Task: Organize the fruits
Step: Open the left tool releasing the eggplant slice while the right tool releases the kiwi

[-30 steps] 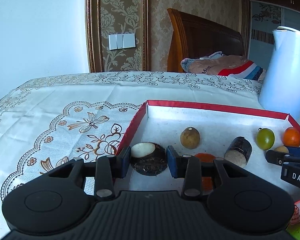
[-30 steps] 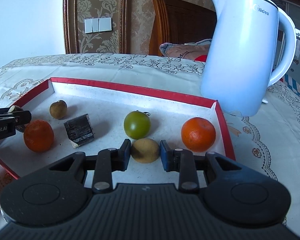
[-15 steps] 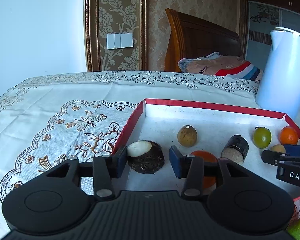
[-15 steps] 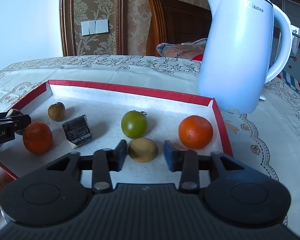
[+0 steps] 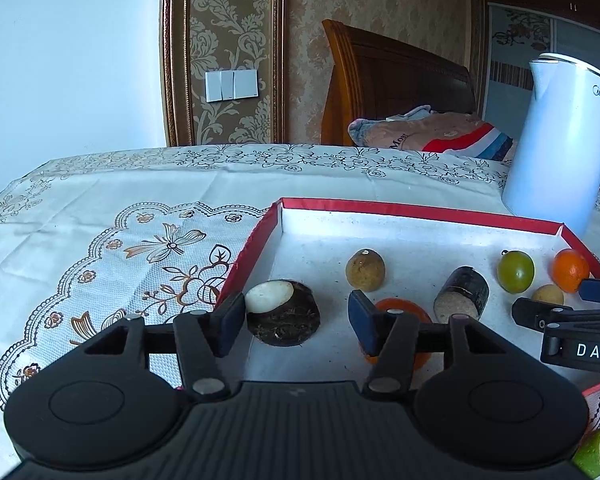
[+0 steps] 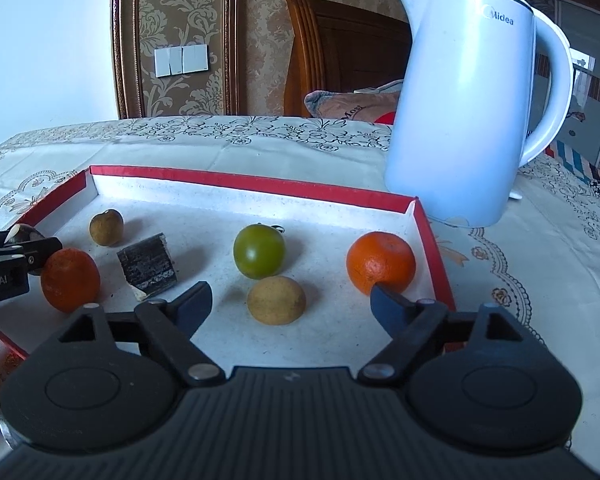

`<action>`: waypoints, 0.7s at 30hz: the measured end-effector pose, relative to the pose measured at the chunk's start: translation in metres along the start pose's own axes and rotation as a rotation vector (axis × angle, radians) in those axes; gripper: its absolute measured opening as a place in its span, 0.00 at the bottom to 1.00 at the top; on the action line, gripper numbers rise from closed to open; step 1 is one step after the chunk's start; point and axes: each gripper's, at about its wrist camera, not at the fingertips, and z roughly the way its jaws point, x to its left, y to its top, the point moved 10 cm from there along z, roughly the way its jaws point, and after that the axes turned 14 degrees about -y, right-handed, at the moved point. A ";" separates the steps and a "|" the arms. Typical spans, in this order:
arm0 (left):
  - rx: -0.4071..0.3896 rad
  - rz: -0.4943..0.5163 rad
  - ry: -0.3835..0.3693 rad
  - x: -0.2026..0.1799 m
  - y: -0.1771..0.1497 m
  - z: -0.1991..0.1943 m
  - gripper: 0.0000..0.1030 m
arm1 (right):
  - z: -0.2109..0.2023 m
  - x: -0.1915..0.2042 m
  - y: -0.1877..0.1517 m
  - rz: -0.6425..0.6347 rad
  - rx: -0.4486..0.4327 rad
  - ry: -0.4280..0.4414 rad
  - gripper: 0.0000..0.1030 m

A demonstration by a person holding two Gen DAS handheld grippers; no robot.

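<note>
Two black hand-held grippers reach into a shallow red-walled tray with a white speckled floor [image 6: 252, 184], which lies on a table under a white lace-patterned cloth [image 5: 100, 216]. The left gripper [image 5: 296, 322] is spread open at the tray's left wall; between its blue-padded fingers [image 5: 232, 320], resting on the floor near the left one, lies a dark brown rough-skinned root piece with a white cut face [image 5: 283, 312], clear of the right pad. The right gripper [image 6: 290, 306] is spread wide at the tray's near edge, and a round tan fruit [image 6: 276, 300] lies between its fingers, touching neither. Just behind that fruit sits a green round fruit [image 6: 259, 256]. A bright orange citrus [image 6: 381, 262] rests near the tray's right wall, beside the right fingertip. A second, duller orange citrus [image 6: 70, 279] sits toward the left wall, with a dark cylindrical cut piece [image 6: 148, 266] beside it and a small brown round fruit [image 6: 106, 227] behind. A white electric kettle [image 6: 472, 112] stands on the cloth just beyond the tray's far right corner. A green cut fruit piece [image 5: 598, 450] lies outside the tray on the cloth.
</note>
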 end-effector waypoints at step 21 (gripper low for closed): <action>-0.012 0.033 -0.032 -0.008 -0.007 -0.017 0.70 | -0.007 -0.009 -0.005 0.035 0.001 0.011 1.00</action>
